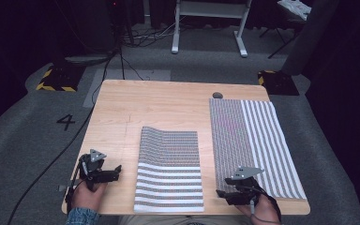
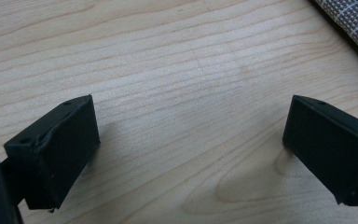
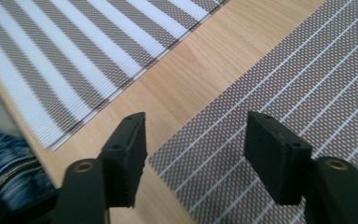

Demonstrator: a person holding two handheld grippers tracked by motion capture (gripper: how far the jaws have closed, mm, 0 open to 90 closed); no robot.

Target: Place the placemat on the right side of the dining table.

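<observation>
Two woven striped placemats lie on the wooden table point(image 1: 168, 101). The middle mat point(image 1: 168, 168) has fine weave at its far part and broad white stripes near me. The right mat point(image 1: 253, 140) is larger and lies flat along the table's right side. My left gripper point(image 1: 117, 172) rests on bare wood left of the middle mat. Its jaws stand wide open point(image 2: 191, 144) with nothing between them. My right gripper point(image 1: 221, 194) hovers at the right mat's near left corner. Its jaws are open point(image 3: 193, 144) above the mat's fine weave point(image 3: 284, 79), and nothing is between them.
A small grey object point(image 1: 217, 95) sits near the table's far edge, just beyond the right mat. A strip of bare wood point(image 3: 191, 70) separates the two mats. The middle mat's corner point(image 2: 354, 18) lies off to the left gripper's far right. Blue jeans point(image 3: 4, 163) show below the table's near edge.
</observation>
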